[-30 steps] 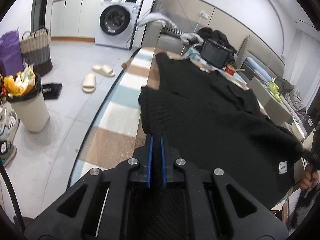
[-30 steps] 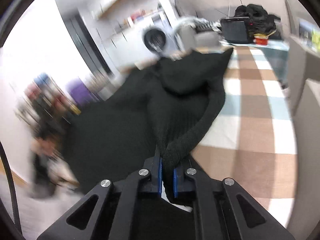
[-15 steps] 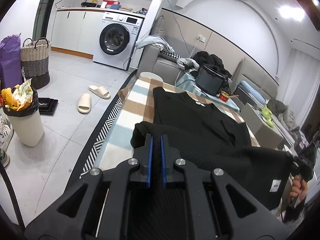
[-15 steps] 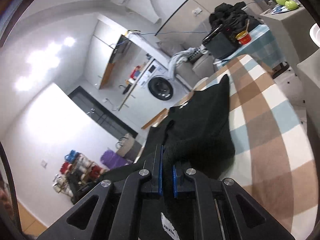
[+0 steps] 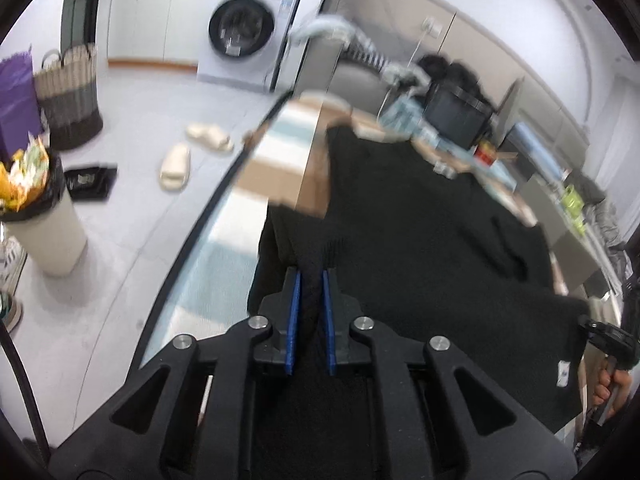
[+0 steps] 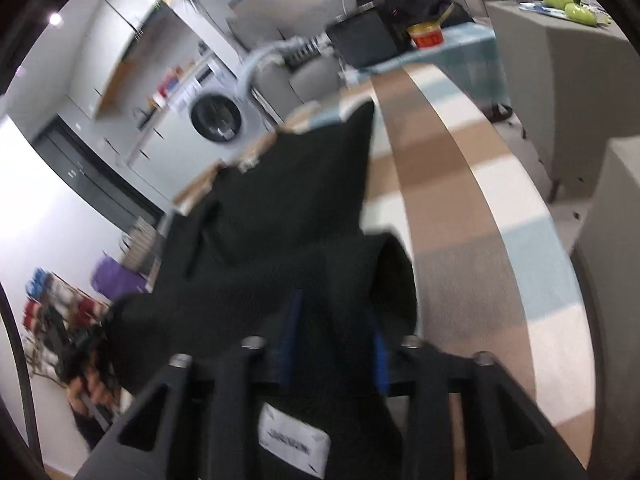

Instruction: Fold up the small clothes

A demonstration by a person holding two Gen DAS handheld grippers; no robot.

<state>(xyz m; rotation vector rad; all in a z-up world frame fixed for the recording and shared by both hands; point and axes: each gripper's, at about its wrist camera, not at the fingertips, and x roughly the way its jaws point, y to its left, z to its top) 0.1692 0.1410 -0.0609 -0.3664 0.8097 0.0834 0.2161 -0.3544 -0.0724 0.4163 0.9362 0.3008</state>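
Note:
A black knit garment (image 5: 420, 232) lies spread on the checked table cover (image 5: 272, 168). My left gripper (image 5: 310, 276) is shut on its near left edge, with cloth pinched between the blue pads. In the right wrist view the same garment (image 6: 288, 232) drapes over my right gripper (image 6: 336, 320). Its blue pads stand apart with the cloth lying between them. A white label (image 6: 294, 446) shows near the gripper body. The right gripper also shows at the garment's near right corner in the left wrist view (image 5: 612, 340).
The checked cover (image 6: 460, 208) runs to the right of the garment. A black box (image 5: 456, 120) and a red cup (image 6: 428, 36) stand at the far end. A bin (image 5: 40, 216), a basket (image 5: 70, 96), slippers (image 5: 176, 164) and a washing machine (image 5: 244, 28) are on the left floor side.
Both grippers have come down and forward over the table with the garment. The right gripper's pads, shut on the cloth before, now stand apart.

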